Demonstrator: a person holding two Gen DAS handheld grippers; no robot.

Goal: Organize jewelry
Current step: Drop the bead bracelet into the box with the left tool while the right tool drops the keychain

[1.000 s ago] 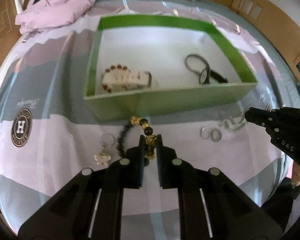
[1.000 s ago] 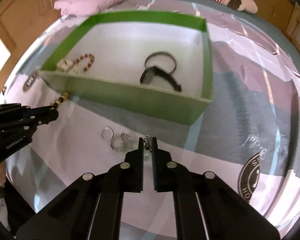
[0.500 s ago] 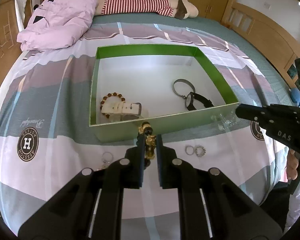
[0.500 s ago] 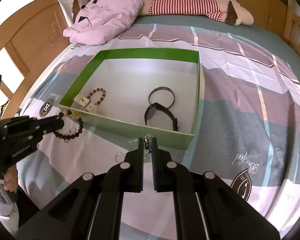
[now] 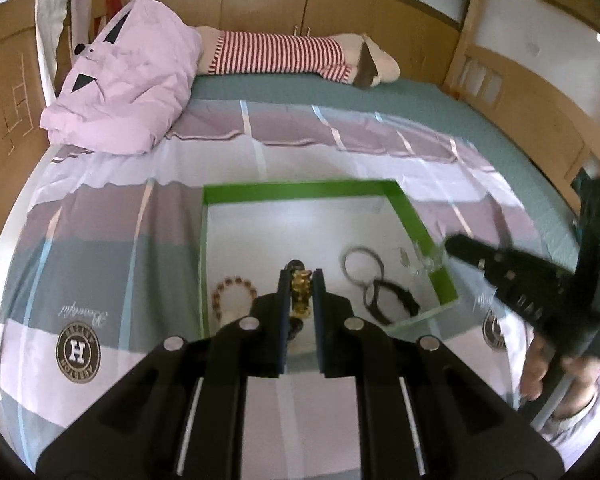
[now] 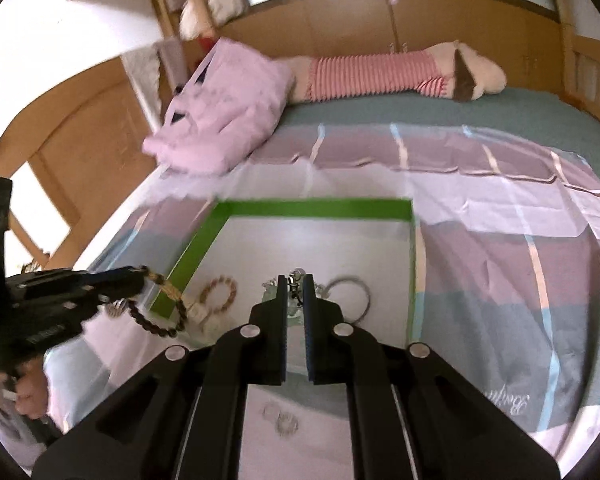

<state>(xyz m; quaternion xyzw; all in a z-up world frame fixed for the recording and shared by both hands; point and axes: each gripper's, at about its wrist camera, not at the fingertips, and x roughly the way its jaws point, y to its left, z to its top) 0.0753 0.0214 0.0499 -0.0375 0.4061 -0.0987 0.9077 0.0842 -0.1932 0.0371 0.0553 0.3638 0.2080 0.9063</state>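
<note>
My left gripper [image 5: 301, 280] clamped on the gold-and-black bead bracelet [image 5: 301, 294], dangling over the green box [image 5: 296, 191], my right gripper [image 6: 295, 285] pinching a small clear-stone piece [image 6: 296, 289] above the box, two rings [image 6: 281, 420] on the bedspread [image 6: 520, 264].

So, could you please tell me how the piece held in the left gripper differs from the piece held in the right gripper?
The left gripper pinches a beaded bracelet of dark and golden beads, hanging in a loop. The right gripper pinches a thin silvery clasp and chain piece, far finer and too small to identify. Both are shut on their pieces and raised above the green box.
</note>
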